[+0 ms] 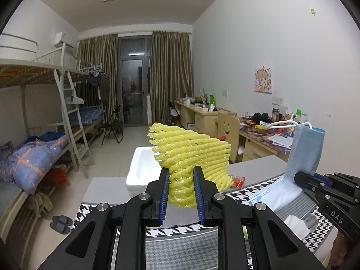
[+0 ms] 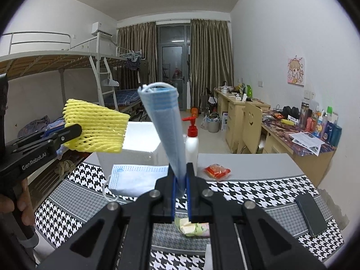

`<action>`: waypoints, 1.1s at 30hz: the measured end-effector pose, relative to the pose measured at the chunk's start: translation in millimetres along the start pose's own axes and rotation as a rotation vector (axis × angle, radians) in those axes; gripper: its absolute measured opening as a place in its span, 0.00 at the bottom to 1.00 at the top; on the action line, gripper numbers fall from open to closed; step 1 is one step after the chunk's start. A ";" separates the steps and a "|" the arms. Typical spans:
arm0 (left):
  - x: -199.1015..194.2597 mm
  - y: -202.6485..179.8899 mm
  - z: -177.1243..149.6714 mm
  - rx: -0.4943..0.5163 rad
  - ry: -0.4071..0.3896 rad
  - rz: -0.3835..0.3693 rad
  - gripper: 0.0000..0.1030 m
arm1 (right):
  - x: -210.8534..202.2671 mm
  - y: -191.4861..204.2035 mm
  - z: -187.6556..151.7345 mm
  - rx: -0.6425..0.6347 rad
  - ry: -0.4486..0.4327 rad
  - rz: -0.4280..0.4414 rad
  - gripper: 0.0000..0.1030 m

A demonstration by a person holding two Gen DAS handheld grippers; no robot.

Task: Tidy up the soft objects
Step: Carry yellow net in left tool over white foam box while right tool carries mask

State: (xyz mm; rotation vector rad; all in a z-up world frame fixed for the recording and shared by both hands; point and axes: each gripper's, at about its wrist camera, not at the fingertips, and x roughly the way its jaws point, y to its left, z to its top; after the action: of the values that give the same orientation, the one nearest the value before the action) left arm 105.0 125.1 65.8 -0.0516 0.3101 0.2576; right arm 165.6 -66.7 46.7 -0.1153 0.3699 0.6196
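My left gripper (image 1: 181,172) is shut on a yellow foam net sleeve (image 1: 193,153), which stands up from the jaws above the table. In the right wrist view that gripper (image 2: 75,131) shows at the left with the net (image 2: 96,130) sticking out of it. My right gripper (image 2: 181,169) is shut on a folded blue face mask (image 2: 166,121) that points upward; the left wrist view shows it (image 1: 300,177) at the right with the mask (image 1: 308,148). A second blue mask (image 2: 135,180) lies flat on the houndstooth mat (image 2: 247,193).
A white foam box (image 2: 139,144) stands at the table's far side, with a red-topped pump bottle (image 2: 192,144) and a red packet (image 2: 217,171) beside it. A black phone (image 2: 311,213) lies at the right and a small yellow-green pack (image 2: 193,226) under my right gripper. A hand (image 2: 22,204) holds the left gripper.
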 end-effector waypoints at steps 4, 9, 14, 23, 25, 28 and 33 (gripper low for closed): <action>1.4 1.0 3.6 -0.003 -0.007 0.012 0.22 | 2.5 1.5 3.9 -0.003 0.001 0.002 0.10; 5.3 1.9 10.0 0.001 -0.009 0.015 0.22 | 6.7 3.8 12.1 -0.006 0.005 0.003 0.10; 10.8 4.3 13.7 0.003 -0.014 0.023 0.22 | 10.9 5.9 22.5 -0.012 0.000 0.011 0.10; 32.8 10.2 27.1 -0.008 0.010 0.044 0.22 | 28.4 8.2 36.2 0.002 0.027 0.026 0.10; 39.4 11.4 28.9 -0.008 0.013 0.062 0.22 | 34.0 6.5 38.2 0.009 0.037 0.022 0.10; 49.4 13.2 31.5 -0.005 0.020 0.074 0.22 | 39.7 6.8 39.6 0.009 0.049 0.019 0.10; 68.2 18.1 37.7 -0.017 0.055 0.055 0.22 | 44.0 10.0 42.8 -0.001 0.045 0.006 0.10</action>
State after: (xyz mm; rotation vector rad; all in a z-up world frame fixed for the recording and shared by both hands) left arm 174.2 162.5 80.5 -0.0667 0.3643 0.3133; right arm 205.8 -25.5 70.1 -0.1288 0.4135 0.6239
